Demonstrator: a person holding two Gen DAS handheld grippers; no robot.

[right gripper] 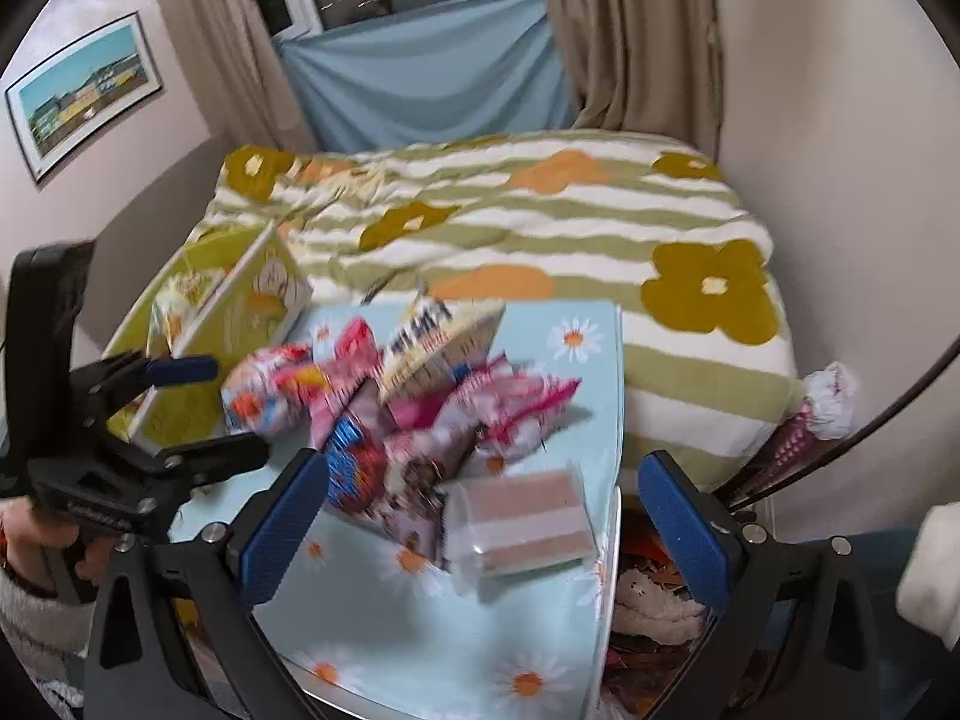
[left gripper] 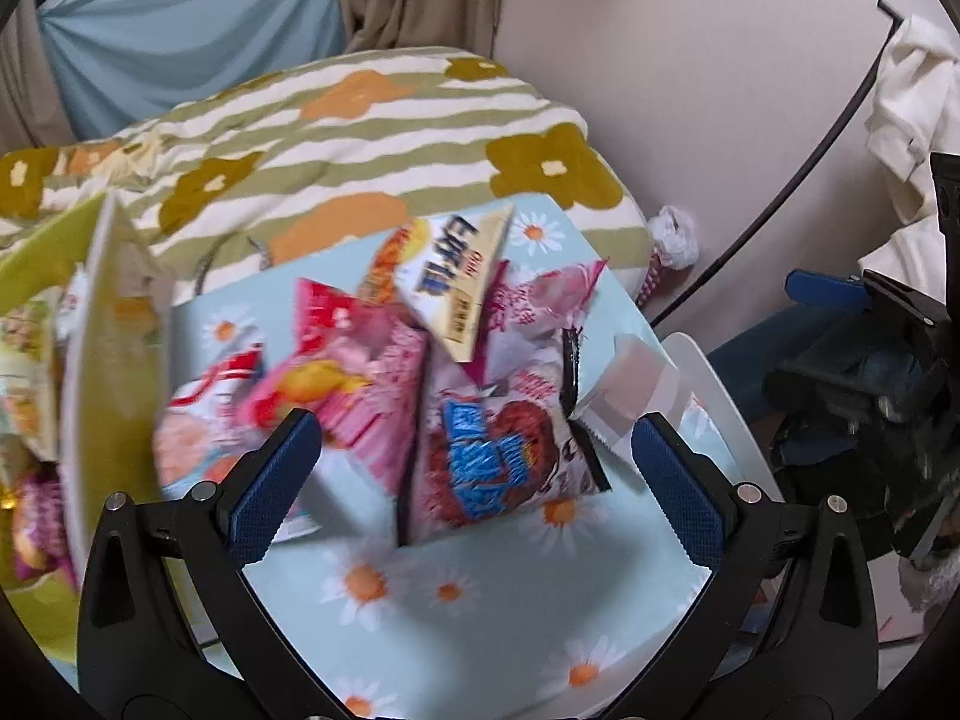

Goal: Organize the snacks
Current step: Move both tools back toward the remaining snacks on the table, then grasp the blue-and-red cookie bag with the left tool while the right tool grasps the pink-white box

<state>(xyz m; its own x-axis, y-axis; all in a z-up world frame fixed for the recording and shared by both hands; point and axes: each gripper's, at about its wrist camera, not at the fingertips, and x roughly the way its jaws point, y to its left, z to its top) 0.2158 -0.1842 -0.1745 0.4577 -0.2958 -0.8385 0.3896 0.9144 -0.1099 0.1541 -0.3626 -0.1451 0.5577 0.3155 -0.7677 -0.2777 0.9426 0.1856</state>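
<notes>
**Snack pile looks ready to slide**

Snack packets sit heaped mid-tabletop, yellow box at far left. Both the left hand-held gripper and right hand-held gripper hang open, empty. I reckon nudging the clear wafer pack at the right edge could tip it off.

Snack packets heaped on daisy cloth; clear wafer box beside heap.

snack packets heaped on the table; box left, bed behind.
</notes>
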